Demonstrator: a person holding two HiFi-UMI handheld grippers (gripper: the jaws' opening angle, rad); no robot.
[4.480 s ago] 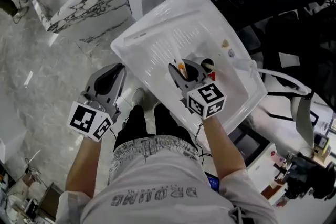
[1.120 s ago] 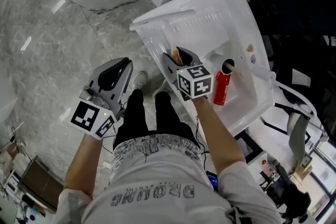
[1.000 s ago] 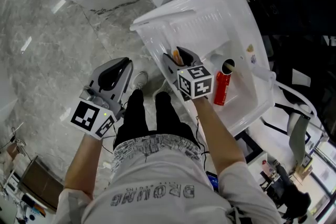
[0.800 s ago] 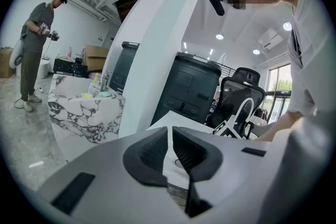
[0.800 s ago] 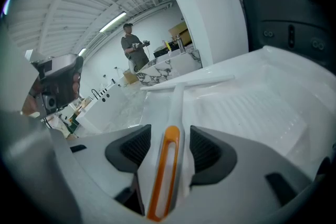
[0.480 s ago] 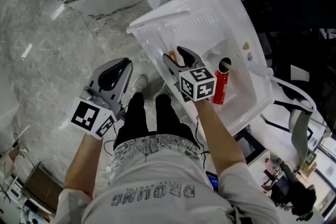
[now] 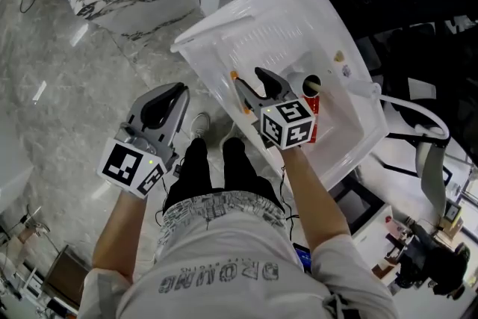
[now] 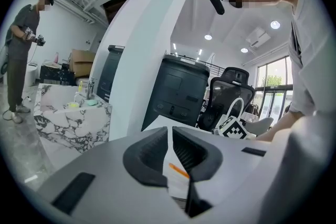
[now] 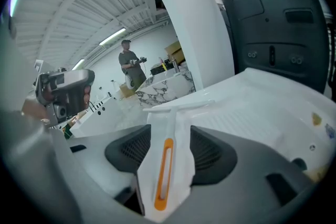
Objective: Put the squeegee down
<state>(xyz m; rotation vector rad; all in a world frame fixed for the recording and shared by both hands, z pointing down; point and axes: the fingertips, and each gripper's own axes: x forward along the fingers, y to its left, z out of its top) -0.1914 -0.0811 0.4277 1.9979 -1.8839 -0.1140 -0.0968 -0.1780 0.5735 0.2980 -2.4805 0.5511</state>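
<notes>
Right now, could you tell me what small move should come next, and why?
Probably lower the right hand-held gripper toward the sink: the squeegee sits gripped between its jaws, which have just been closing slightly, not yet laid down.

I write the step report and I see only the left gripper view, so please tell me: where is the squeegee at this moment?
Observer: The right gripper view shows the squeegee between the wide-apart jaws of the right hand-held gripper, which have just been closing a little; whether the pads press on it I cannot tell.
Operator: Is anything else near it?
Observer: The head view shows a red can in the basin of the white sink.
Operator: What is below my camera?
Observer: The left hand-held gripper hangs over the grey marble floor, beside the sink.
</notes>
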